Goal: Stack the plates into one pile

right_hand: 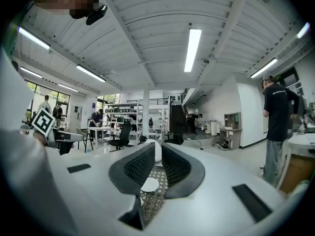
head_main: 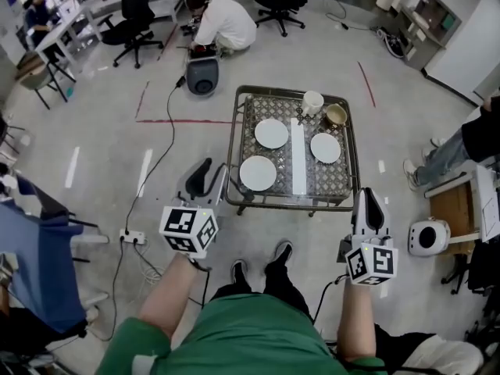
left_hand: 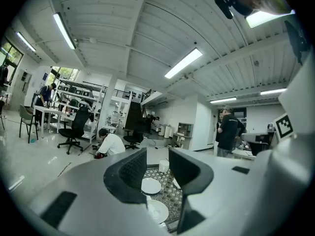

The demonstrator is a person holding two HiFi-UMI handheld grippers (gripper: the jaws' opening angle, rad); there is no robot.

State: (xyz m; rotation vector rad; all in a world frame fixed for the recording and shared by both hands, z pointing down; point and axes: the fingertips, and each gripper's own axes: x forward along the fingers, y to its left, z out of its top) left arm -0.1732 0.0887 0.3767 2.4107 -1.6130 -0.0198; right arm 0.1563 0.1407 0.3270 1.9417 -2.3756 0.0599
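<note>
Three white plates lie apart on a low table [head_main: 234, 143] with a patterned top: one at the back left [head_main: 271, 133], one at the front left [head_main: 258, 173], one at the right [head_main: 325, 148]. My left gripper [head_main: 209, 175] hovers off the table's front left corner, open and empty. In the left gripper view the left gripper [left_hand: 157, 163] frames the two left plates [left_hand: 150, 185] [left_hand: 157, 210]. My right gripper [head_main: 369, 198] is off the front right corner, jaws a narrow gap apart, nothing between them. Past the right gripper [right_hand: 158, 156] one plate [right_hand: 149, 184] shows.
A white cup [head_main: 312, 101] and a tan bowl [head_main: 337, 115] stand at the table's back right, and a white strip [head_main: 298, 156] lies between the plates. A person crouches [head_main: 224, 23] beyond the table. Cables and a power strip [head_main: 131, 237] lie left; a white device [head_main: 428, 237] sits right.
</note>
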